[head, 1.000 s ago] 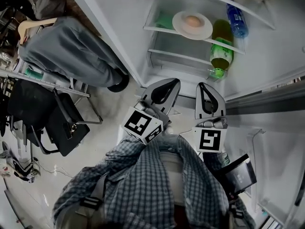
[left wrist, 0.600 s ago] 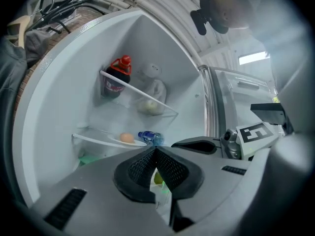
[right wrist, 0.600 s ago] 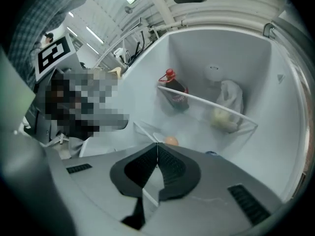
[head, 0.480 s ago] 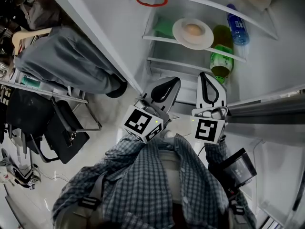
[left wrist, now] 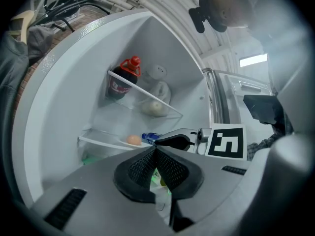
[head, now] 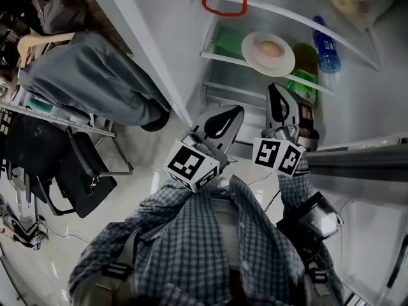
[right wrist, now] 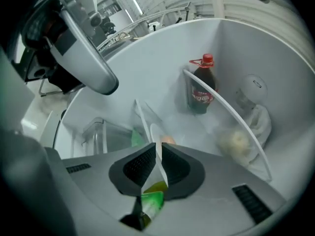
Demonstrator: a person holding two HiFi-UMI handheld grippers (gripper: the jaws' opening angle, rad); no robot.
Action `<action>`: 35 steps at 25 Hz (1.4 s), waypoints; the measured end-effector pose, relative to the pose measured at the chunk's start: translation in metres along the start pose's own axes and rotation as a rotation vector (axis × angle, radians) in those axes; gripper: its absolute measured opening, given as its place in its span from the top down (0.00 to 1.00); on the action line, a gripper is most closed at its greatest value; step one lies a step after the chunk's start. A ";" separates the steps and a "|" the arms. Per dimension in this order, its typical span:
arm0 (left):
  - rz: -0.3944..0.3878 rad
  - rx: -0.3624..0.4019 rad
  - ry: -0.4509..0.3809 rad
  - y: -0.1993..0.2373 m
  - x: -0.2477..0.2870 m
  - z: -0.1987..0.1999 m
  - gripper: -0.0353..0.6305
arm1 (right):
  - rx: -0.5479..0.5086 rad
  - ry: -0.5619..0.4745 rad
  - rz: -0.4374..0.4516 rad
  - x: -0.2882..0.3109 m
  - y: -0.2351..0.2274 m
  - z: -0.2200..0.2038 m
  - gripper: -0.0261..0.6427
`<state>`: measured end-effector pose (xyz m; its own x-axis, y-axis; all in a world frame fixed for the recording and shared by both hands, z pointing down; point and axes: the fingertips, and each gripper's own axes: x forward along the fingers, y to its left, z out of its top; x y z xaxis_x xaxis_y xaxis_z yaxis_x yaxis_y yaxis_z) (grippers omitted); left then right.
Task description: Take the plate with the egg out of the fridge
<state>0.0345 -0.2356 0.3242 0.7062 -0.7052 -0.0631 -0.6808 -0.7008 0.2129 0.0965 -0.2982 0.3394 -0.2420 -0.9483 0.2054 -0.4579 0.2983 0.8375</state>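
The fridge stands open across the upper half of the head view. The plate sits on a glass shelf in the upper middle of that frame, with the egg resting near its centre. A blue bottle lies just to the plate's right, and a green bottle stands below and beside it. The plate's front rim reaches the shelf's front edge, so it looks like the easiest part to take hold of. A dark cola bottle and a pale bag occupy the shelf above, well clear of the plate. Both grippers are held out in front of the person's checked shirt in the middle of the frame, pointing into the fridge. The right gripper is the nearer one, just below the plate, and its own view lines up on the plate's white edge, so it is probably the one meant to make the grab. Its jaws are only a narrow slit apart with nothing between them. They would likely have to widen before they could close over the rim. The left gripper hangs lower and further left, its pads meeting at the tips and holding nothing. It seems to be kept back, perhaps to steady the plate later. The plate will need to be kept level as it comes out, because the egg lies loose on it and could roll off.
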 end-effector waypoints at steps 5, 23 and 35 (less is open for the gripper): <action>0.003 -0.007 -0.009 0.005 0.000 0.001 0.94 | -0.098 0.054 0.024 0.018 0.003 -0.006 0.87; 0.005 -0.040 -0.018 0.007 -0.010 0.002 0.94 | -0.345 0.144 0.010 0.048 0.008 -0.020 0.85; -0.005 -0.065 -0.011 0.007 -0.002 -0.002 0.94 | -0.374 0.131 -0.016 0.043 0.005 -0.015 0.93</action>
<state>0.0289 -0.2392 0.3274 0.7071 -0.7031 -0.0746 -0.6629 -0.6960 0.2759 0.0972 -0.3396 0.3599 -0.1156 -0.9654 0.2337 -0.1118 0.2464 0.9627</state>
